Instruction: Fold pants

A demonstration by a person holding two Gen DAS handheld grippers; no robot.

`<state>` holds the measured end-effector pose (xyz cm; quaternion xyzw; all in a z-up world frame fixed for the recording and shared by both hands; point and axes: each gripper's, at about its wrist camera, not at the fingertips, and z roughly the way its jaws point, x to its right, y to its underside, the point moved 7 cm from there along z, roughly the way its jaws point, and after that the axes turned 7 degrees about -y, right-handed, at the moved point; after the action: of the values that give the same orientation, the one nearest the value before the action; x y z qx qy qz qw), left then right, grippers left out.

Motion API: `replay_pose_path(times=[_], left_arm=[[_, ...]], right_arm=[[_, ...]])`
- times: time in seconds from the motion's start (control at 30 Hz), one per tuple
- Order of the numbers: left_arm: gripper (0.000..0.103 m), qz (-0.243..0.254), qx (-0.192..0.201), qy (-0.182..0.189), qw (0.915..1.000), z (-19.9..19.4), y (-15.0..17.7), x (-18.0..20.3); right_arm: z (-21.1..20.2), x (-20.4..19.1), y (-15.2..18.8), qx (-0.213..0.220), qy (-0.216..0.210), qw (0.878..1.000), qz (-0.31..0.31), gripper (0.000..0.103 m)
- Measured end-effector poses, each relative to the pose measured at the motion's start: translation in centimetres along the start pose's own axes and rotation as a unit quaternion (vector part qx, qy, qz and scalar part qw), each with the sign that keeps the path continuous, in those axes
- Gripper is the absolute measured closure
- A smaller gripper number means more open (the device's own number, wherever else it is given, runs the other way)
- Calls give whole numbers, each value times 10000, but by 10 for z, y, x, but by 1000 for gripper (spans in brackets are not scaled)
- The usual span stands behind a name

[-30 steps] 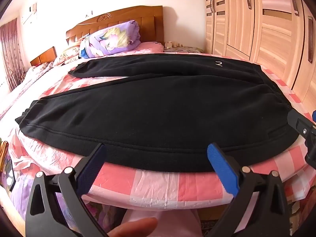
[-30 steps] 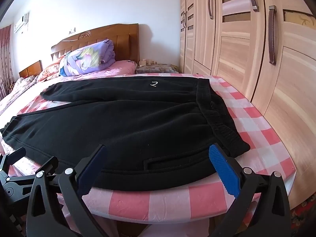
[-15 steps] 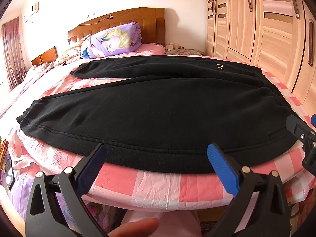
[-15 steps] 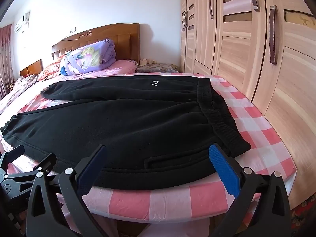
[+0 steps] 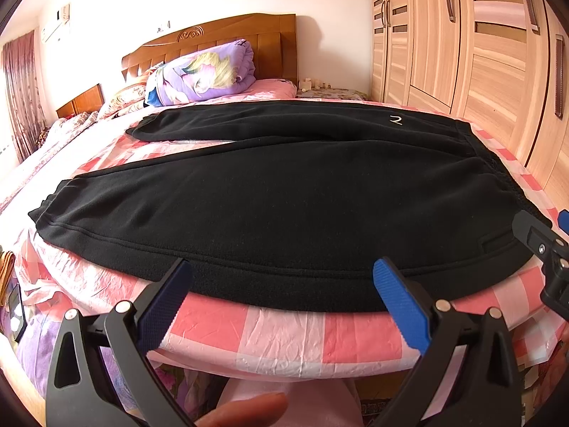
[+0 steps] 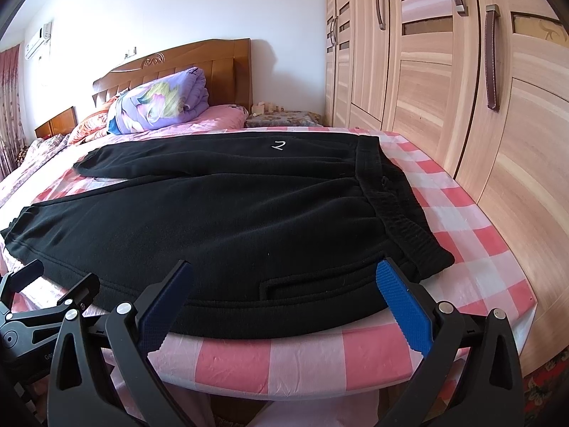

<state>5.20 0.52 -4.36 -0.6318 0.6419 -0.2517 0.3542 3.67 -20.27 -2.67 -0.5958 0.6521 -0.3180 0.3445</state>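
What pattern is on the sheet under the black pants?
Pink and white checks on the sheet, clearest in the right wrist view, under the pants.

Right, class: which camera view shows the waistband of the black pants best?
The right wrist view: the gathered elastic waistband runs unobstructed down the pants' right edge. In the left wrist view the waistband is squeezed against the frame edge, its near end hidden behind the right gripper.

Both views now sit slightly closer to the pants (image 5: 284,206), near edge lower in frame.

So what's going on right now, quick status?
Left hand-held gripper open, at near edge of black pants. Right hand-held gripper open, near waistband. Pants flat on checked bed cover, unfolded. Nothing blocking.
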Motion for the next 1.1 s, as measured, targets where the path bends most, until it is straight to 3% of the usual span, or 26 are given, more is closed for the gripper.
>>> replay_pose_path(times=[1.1], left_arm=[[1,-15,-24,5,10000,3,2,-2]], right_arm=[[2,-1,5,-43,-11,10000,38,4]])
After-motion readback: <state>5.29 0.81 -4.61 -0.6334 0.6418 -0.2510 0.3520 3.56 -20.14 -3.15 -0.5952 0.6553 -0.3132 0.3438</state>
